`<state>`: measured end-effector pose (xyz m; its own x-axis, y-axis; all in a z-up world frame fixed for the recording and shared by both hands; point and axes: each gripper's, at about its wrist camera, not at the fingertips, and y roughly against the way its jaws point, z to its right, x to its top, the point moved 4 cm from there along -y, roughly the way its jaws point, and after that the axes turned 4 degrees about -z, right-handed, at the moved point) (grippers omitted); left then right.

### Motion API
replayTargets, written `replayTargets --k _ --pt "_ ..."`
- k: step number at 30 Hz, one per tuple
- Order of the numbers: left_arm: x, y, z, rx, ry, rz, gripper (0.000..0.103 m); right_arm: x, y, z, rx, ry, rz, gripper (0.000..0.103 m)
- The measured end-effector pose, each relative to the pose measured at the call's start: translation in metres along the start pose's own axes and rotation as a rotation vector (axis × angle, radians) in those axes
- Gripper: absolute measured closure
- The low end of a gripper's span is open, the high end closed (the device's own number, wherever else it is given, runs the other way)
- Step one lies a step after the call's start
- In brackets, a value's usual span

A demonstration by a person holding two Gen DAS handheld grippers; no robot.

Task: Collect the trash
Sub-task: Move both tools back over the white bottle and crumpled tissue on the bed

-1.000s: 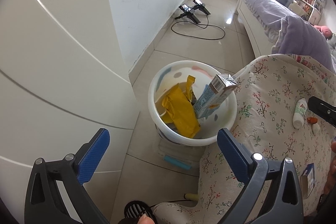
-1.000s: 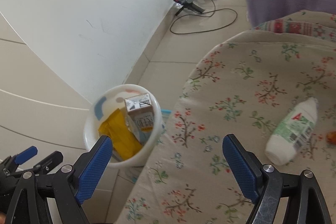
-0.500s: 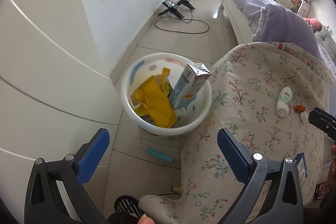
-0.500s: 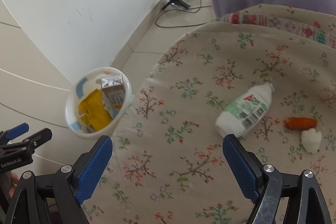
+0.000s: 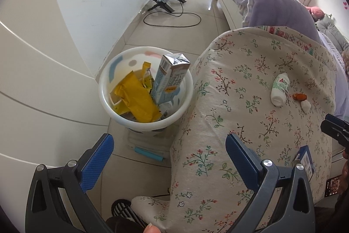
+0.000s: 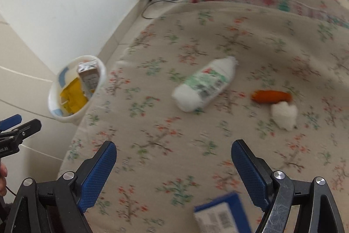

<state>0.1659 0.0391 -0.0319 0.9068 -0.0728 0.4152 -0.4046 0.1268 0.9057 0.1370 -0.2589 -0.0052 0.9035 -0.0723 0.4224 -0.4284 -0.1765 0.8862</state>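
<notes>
A white bin (image 5: 122,111) stands on the floor beside a floral-covered surface (image 5: 240,123); it holds a yellow wrapper (image 5: 137,99) and a drink carton (image 5: 170,78). The bin also shows in the right wrist view (image 6: 54,106). On the cloth lie a white bottle (image 6: 205,84), an orange scrap (image 6: 270,96), a white tissue wad (image 6: 284,115) and a blue-edged box (image 6: 220,213). My left gripper (image 5: 169,158) is open and empty, above the floor and cloth edge. My right gripper (image 6: 173,165) is open and empty above the cloth, the box close beneath it.
A white wall and cabinet panels (image 5: 43,58) run along the left. Black stands with a cable (image 5: 168,3) lie on the tiled floor further back. A purple blanket (image 5: 281,8) covers the bed behind. A blue strip (image 5: 148,155) lies on the floor below the bin.
Both grippers have pulled back and swung right, away from the bin. The bottle, orange scrap, tissue and blue box have come into the right wrist view. Both stay open.
</notes>
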Motion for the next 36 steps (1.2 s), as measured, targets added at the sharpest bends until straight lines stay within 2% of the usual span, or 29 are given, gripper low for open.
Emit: replayTargets --k 8,19,24,32,36 --pt "-0.001 -0.006 0.02 -0.008 -0.035 -0.013 0.0 -0.007 0.008 0.063 -0.034 -0.138 -0.013 0.013" --pt "0.008 -0.02 0.046 -0.031 -0.058 -0.03 0.0 -0.003 -0.007 0.139 -0.078 -0.321 -0.039 0.014" --pt "0.018 -0.031 0.063 -0.042 -0.069 -0.039 0.0 0.004 -0.022 0.151 -0.076 -0.358 -0.057 0.022" --pt "0.038 -0.051 0.112 -0.094 -0.107 -0.037 0.0 0.013 -0.048 0.156 -0.069 -0.391 -0.079 0.048" --pt "0.045 -0.065 0.141 -0.109 -0.138 -0.036 0.0 0.02 -0.055 0.155 -0.061 -0.385 -0.07 0.055"
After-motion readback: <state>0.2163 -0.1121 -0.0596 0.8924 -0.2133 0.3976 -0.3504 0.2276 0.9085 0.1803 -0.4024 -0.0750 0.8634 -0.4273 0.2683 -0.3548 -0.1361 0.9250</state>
